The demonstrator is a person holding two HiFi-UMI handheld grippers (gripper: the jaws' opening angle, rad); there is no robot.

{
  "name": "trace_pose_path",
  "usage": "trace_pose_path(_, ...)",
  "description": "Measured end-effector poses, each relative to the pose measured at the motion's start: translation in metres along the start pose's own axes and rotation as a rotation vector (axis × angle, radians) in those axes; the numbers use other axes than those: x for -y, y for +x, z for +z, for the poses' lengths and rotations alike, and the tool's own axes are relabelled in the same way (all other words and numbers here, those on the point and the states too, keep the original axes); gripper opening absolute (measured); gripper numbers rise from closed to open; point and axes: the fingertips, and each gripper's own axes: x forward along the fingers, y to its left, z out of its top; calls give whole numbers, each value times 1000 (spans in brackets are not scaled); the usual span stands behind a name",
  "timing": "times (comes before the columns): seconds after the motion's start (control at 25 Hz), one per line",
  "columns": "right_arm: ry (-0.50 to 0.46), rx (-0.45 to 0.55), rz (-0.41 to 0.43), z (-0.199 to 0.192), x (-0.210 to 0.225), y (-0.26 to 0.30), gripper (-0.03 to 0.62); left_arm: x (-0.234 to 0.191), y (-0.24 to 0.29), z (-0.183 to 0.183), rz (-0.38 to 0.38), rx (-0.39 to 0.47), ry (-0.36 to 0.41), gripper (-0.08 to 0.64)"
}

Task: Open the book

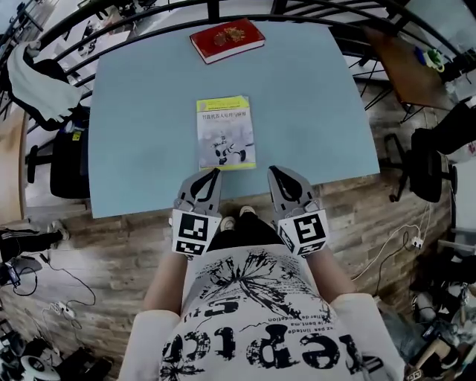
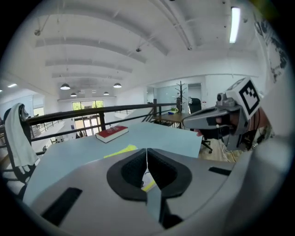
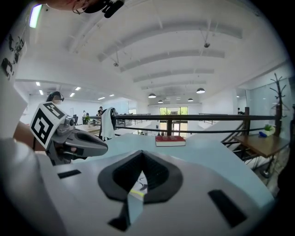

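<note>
Pale blue rectangular table (image 1: pixel 149 134) on a wood-plank floor (image 1: pixel 372 216); a black metal railing (image 1: pixel 149 18) curves round the table's far side, a black office chair (image 1: pixel 67 160) stands at the table's left edge, and a brown wooden desk (image 1: pixel 405 71) sits off the table's far right corner. The thin yellow-and-white paperback book (image 1: pixel 225 132) lies shut and flat mid-table, nearer the table's near edge; a thick red hardcover book (image 1: pixel 227 39) lies shut at the table's far edge. The left gripper (image 1: pixel 215 173) and right gripper (image 1: pixel 273 171) hover side by side over the table's near edge, each with its jaws pressed together on nothing.
</note>
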Motion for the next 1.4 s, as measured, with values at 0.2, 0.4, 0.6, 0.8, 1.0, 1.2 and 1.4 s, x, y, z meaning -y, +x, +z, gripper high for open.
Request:
trace_pose_path(0.2,19,-54,40,-17,20,23,8,18,55,-51,-101,-176,39,21)
trace_pose_path(0.4,19,-80,79,-32,35,37,8,41,95,-92,-196,-347,89,126)
trace_pose_path(0.6,26,-92,88,-44,53,44,8,48,125,-122,-214,-474,169,178)
trace_pose_path(0.8,26,-93,89,-48,67,44,8,44,140,-141,-186,-548,237,179)
trace_pose_path(1.0,26,-97,89,-51,75,39,8,52,143,-140,-208,-548,201,120)
trace_pose_path(1.2,19,-100,92,-49,70,42,8,48,137,-133,-219,-512,114,40)
trace_pose_path(1.4,-1,-105,105,-42,54,44,8,36,127,-116,-216,-444,51,20)
